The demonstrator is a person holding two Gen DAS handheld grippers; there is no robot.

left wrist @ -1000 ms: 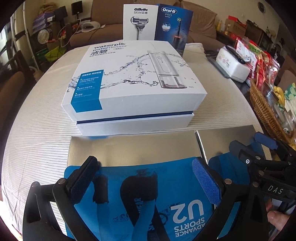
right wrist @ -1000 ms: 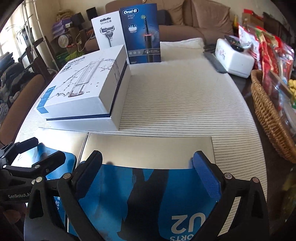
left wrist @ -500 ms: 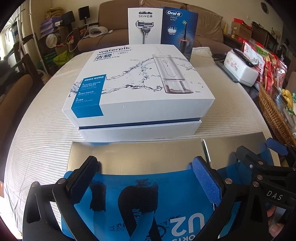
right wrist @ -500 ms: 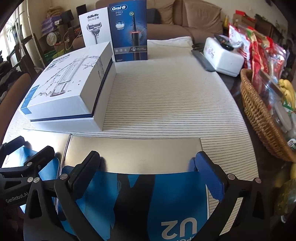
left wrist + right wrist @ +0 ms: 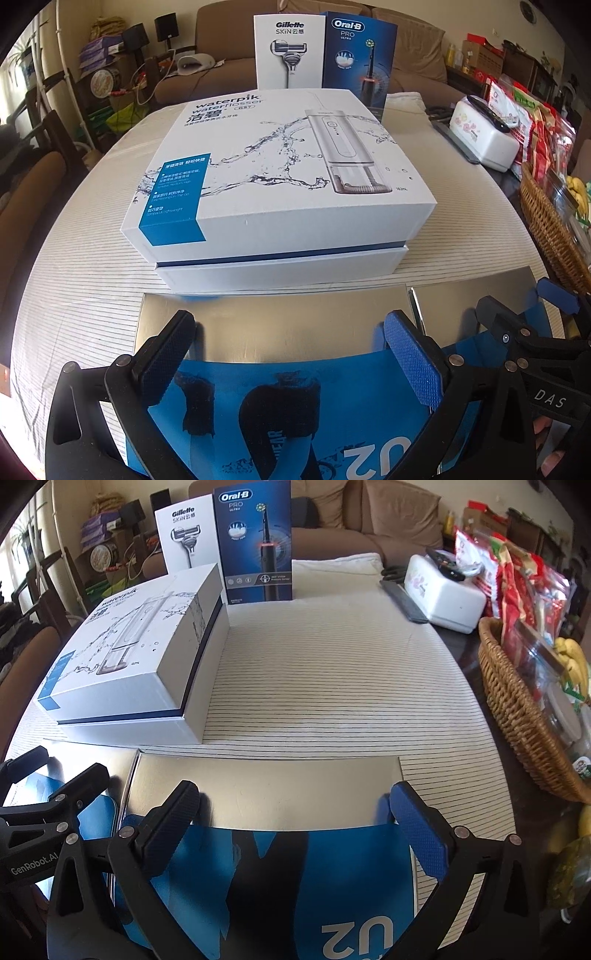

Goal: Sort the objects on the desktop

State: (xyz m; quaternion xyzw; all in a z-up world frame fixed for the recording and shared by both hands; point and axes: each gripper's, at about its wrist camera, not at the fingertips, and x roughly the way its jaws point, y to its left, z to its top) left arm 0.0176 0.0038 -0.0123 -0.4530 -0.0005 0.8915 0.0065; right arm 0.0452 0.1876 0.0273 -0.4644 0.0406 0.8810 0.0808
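Two flat silver-and-blue U2 boxes lie side by side at the table's near edge. My left gripper (image 5: 288,345) straddles the left box (image 5: 273,321), a pad at each side. My right gripper (image 5: 295,814) straddles the right box (image 5: 266,794) the same way. Whether the pads press the box sides I cannot tell. A large white Waterpik box (image 5: 280,173) lies flat just behind the left box and shows in the right wrist view (image 5: 136,653). A white Gillette box (image 5: 288,51) and a dark blue Oral-B box (image 5: 354,55) stand upright behind it.
A wicker basket (image 5: 517,709) of snacks and bananas sits at the right edge. A white appliance (image 5: 443,594) with a remote stands at the back right. The striped cloth (image 5: 332,672) covers the table. A sofa and chairs stand beyond.
Both views have closed in slightly on the Waterpik box and risen a little. The grippers' spread over the U2 boxes has not visibly changed.
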